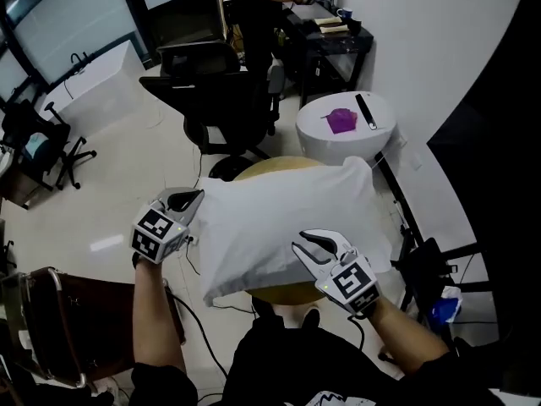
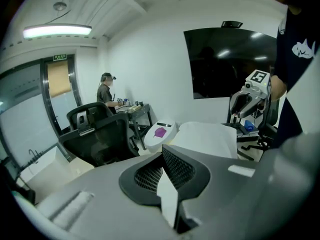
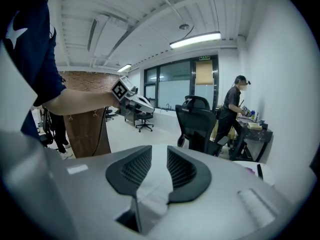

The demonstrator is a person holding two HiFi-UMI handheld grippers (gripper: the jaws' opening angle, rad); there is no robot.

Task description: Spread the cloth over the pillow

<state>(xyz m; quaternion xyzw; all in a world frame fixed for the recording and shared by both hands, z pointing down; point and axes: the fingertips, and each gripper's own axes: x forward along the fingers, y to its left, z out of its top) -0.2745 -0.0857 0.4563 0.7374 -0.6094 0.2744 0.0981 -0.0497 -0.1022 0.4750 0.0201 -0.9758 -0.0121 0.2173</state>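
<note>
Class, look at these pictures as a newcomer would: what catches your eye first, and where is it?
A big white cloth fills the centre of the head view, pinched at its near side by the left hand-held gripper and the right hand-held gripper. Behind it, a purple object sits on a round white table.

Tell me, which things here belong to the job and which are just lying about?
Part of the job: white fabric cloth; tan round cushion beneath it; left gripper and right gripper, both clamped on the cloth.
Just lying about: black mesh office chair; white round side table with a purple object.
</note>
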